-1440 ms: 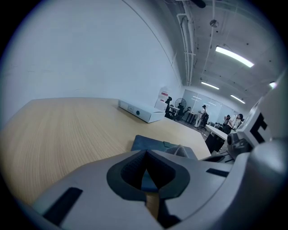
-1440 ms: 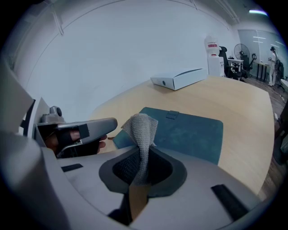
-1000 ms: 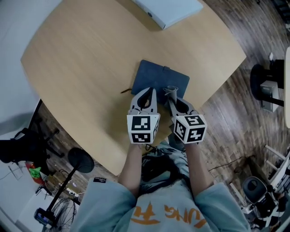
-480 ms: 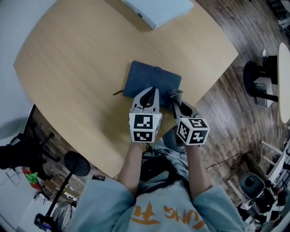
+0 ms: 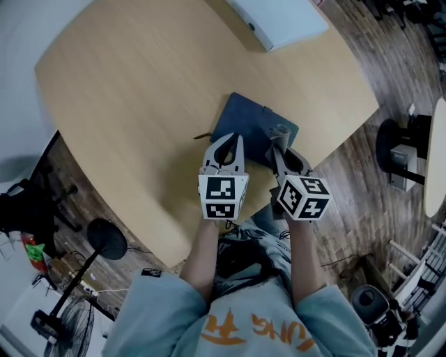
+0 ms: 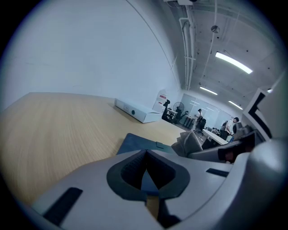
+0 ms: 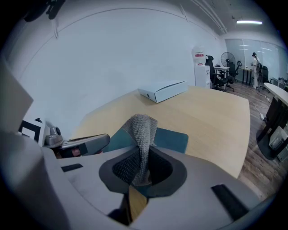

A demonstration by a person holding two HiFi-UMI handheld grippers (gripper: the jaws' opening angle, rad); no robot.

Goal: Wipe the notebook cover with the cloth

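The notebook (image 5: 249,124) lies closed and slantwise on the wooden table (image 5: 132,90), near the table's near-right edge, beyond which the plank floor (image 5: 352,178) drops away; its right corner comes close to that edge, so there is little tabletop on that side and on the near side; to the left and beyond the notebook the tabletop is bare and wide, with only a white box (image 5: 279,19) at the far edge, well apart from the notebook; the left gripper (image 5: 229,138) hovers at the notebook's near-left edge with its jaws together and nothing between them, the blue cover showing past the tips in the left gripper view; just beside it, the right gripper (image 5: 280,138) has its jaws clamped on the grey knitted cloth (image 5: 281,130), whose free end bunches out past the tips over the right part of the cover, near the clasp; whether the cloth presses on the cover cannot be told; against half a second ago, the cloth has gone from the notebook's near-right edge farther onto the cover, the left gripper sits much as it did at the near edge, and the head view has swung so that the notebook and box sit farther right in it.
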